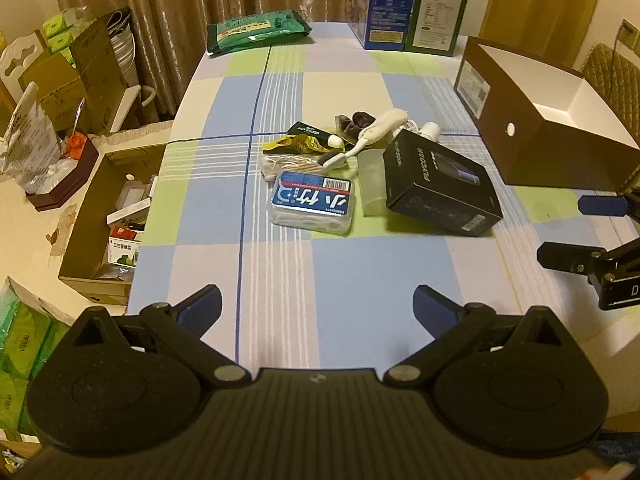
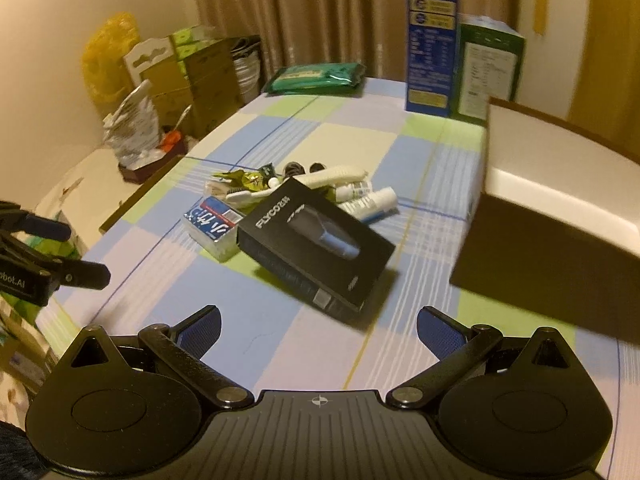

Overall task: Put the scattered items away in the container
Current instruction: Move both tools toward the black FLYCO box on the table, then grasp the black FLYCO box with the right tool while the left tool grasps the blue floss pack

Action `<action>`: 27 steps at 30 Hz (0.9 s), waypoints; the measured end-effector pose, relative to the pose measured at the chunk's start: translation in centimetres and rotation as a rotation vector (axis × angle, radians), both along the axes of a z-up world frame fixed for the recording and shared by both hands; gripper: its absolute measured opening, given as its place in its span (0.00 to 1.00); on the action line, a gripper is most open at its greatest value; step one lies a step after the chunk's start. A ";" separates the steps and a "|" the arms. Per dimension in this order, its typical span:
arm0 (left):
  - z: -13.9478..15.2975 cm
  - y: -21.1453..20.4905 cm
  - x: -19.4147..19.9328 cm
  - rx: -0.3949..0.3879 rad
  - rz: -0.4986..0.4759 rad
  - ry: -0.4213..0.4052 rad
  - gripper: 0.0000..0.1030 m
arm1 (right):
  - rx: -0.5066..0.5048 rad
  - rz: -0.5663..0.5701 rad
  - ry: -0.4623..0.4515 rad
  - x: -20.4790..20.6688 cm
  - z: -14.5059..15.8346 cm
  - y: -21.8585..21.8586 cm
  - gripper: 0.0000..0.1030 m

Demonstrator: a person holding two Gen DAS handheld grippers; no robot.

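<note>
A pile of items lies mid-table: a black FLYCO box [image 1: 442, 184] [image 2: 314, 242], a blue-labelled clear floss box [image 1: 313, 202] [image 2: 212, 224], a white toothbrush [image 1: 368, 138] [image 2: 296, 184], a pale green case [image 1: 372, 184], small tubes [image 2: 370, 202] and green packets [image 1: 294, 146]. The brown container box with white inside [image 1: 532, 120] [image 2: 560, 216] stands at the right. My left gripper [image 1: 318, 308] is open and empty, short of the pile. My right gripper [image 2: 318, 328] is open and empty, just before the FLYCO box.
A checked cloth covers the table [image 1: 340, 264]. A green packet [image 1: 258, 32] and tall blue and green cartons [image 1: 408, 4] stand at the far edge. An open cardboard box [image 1: 108, 224] and clutter sit on the floor to the left.
</note>
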State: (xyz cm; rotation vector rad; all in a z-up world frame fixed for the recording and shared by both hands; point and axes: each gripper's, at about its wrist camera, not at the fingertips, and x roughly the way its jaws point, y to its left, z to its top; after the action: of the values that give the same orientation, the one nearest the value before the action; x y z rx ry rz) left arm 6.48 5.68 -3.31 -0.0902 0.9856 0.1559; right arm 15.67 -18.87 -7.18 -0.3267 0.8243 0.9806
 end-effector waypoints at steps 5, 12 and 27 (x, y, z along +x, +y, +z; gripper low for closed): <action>-1.0 0.2 2.2 -0.006 0.038 0.015 0.97 | -0.018 0.124 -0.036 2.6 -1.1 1.4 0.98; -2.0 0.2 4.6 -0.007 0.078 0.031 0.98 | -0.058 0.336 -0.067 5.7 -3.1 3.3 0.98; -3.8 0.6 6.0 -0.011 0.188 0.087 0.97 | -0.094 0.675 -0.079 9.6 -7.1 8.6 0.98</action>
State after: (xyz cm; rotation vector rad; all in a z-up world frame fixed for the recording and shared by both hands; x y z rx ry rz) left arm 12.47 6.24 -7.15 -0.1872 1.0642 0.3289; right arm 25.30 -10.28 -14.33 -0.7499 0.6971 1.5448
